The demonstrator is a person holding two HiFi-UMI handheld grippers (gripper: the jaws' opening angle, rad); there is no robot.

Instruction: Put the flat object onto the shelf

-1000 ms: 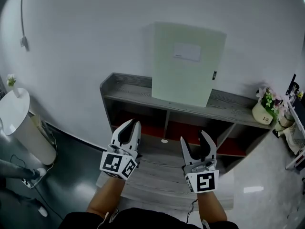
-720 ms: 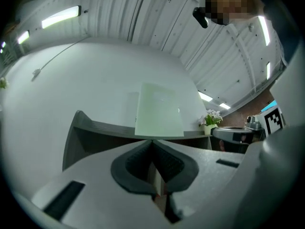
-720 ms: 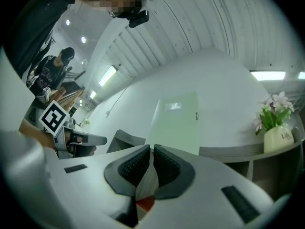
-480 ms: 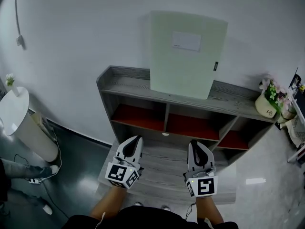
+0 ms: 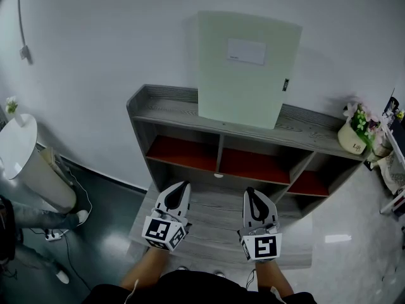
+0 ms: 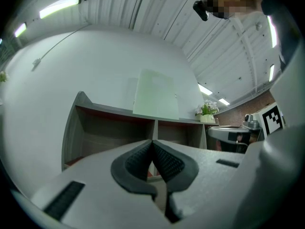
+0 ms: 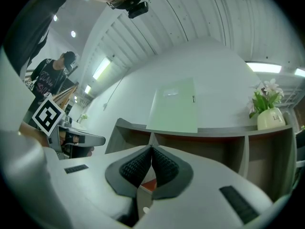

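The pale green flat object stands at 12 o'clock on the shelf top, leaning on the wall, so the left gripper and right gripper, jaws pressed together empty at 6 o'clock, should retreat without nudging it

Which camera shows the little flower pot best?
The right gripper view: the flower pot stands large and whole on the shelf's right end. The head view shows the flower pot small at the picture's edge; the left gripper view shows the flower pot tiny and far off.
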